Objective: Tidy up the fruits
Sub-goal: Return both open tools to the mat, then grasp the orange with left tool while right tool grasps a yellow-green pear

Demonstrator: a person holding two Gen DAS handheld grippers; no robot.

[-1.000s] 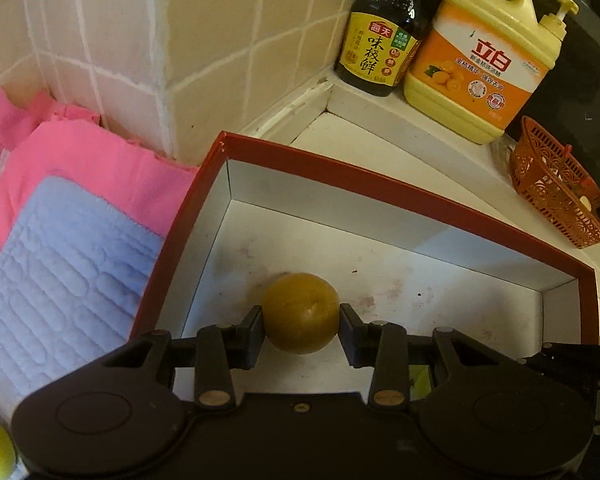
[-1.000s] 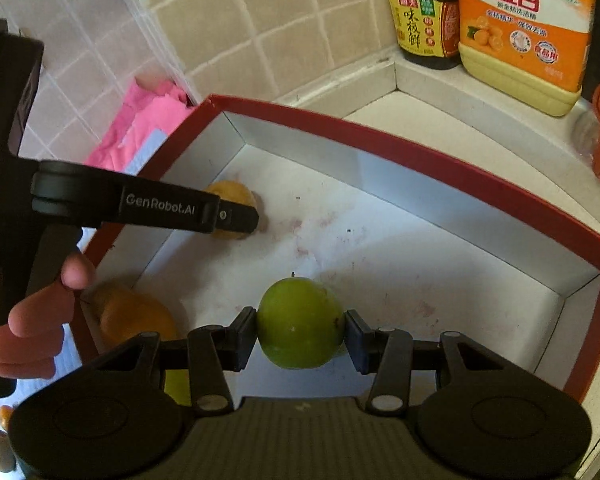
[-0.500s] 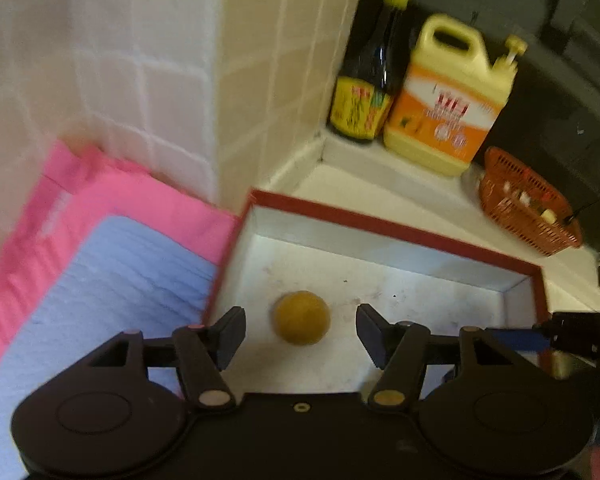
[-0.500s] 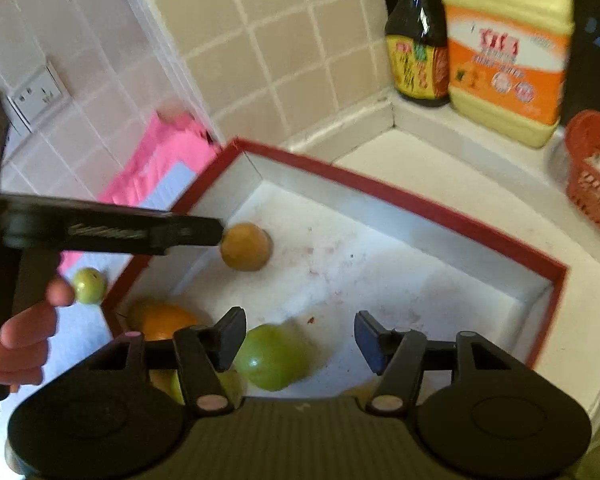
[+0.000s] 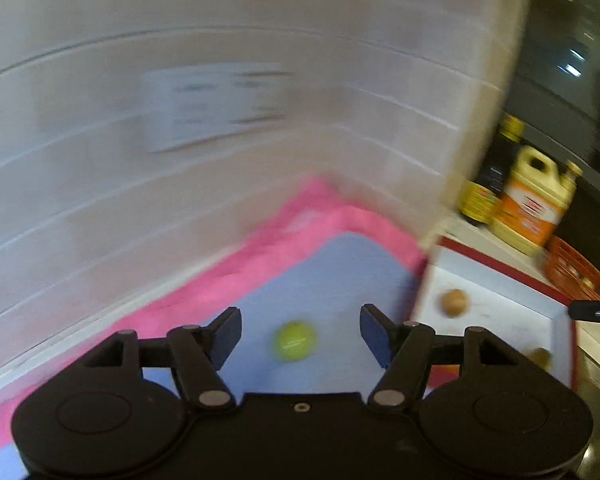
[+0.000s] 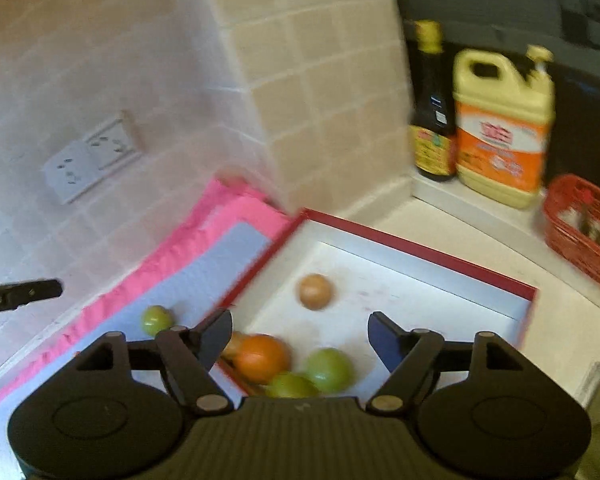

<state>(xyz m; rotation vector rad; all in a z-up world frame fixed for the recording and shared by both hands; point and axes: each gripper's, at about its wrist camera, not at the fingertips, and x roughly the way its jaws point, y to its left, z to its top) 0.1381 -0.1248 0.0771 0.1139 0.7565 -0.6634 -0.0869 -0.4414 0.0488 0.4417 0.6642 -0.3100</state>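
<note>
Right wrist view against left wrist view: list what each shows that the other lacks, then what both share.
Only the right wrist view shows the orange, two green fruits in the near corner of the box, and the wall socket clearly; its own tongs are opening, nothing between them.

Only the left wrist view shows the left tongs fully, opening and empty.

Both show the small green fruit on the blue mat, the brownish fruit in the box, the dark bottle, yellow jug and red basket.
</note>
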